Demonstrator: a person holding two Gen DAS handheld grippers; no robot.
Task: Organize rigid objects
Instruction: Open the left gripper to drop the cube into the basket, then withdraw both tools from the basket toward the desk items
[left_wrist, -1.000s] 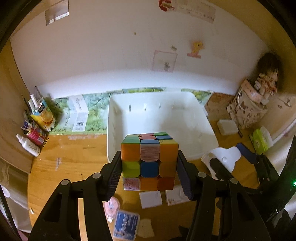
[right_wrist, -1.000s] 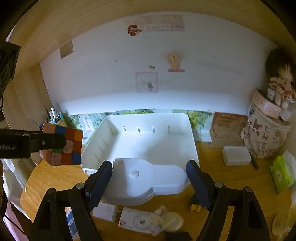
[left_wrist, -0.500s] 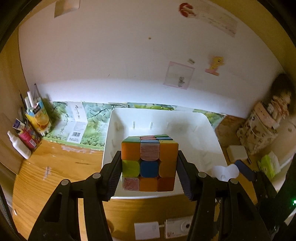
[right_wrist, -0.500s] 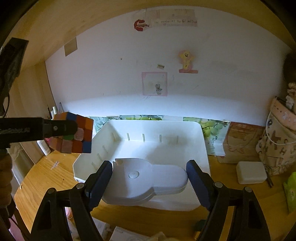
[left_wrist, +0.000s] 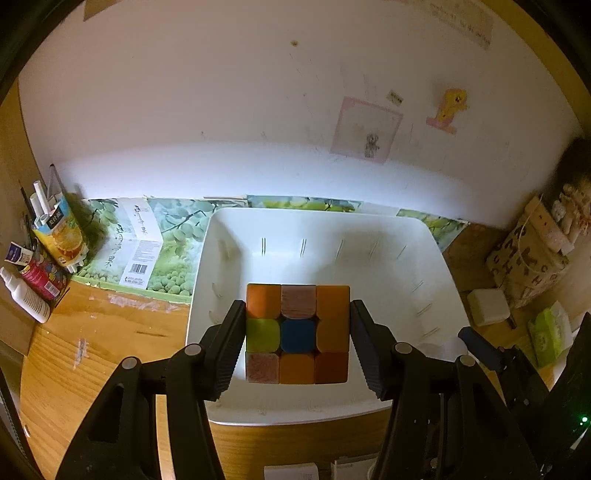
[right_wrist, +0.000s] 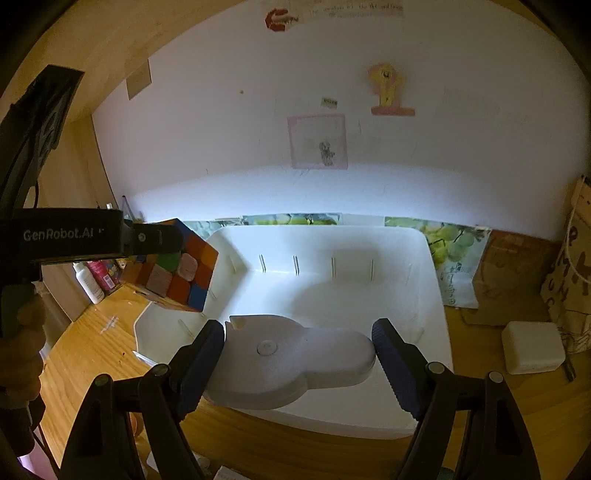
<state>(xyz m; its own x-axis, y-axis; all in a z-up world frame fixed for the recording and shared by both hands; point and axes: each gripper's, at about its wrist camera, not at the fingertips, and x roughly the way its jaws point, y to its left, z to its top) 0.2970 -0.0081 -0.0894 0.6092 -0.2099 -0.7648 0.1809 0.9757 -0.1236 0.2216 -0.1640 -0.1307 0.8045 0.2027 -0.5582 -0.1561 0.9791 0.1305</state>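
Two tongs w/ cube (left_wrist: 297, 334) & white device (right_wrist: 295, 360) over bin (left_wrist: 439, 266).

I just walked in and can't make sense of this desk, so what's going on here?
A person is tidying rigid objects into a white bin on a wooden desk, with a handheld gripper in each hand. The left gripper is clamped on a scrambled puzzle cube held above the bin. The right gripper grips a flat white plastic piece over the bin's near edge. Nothing is in the bin yet.
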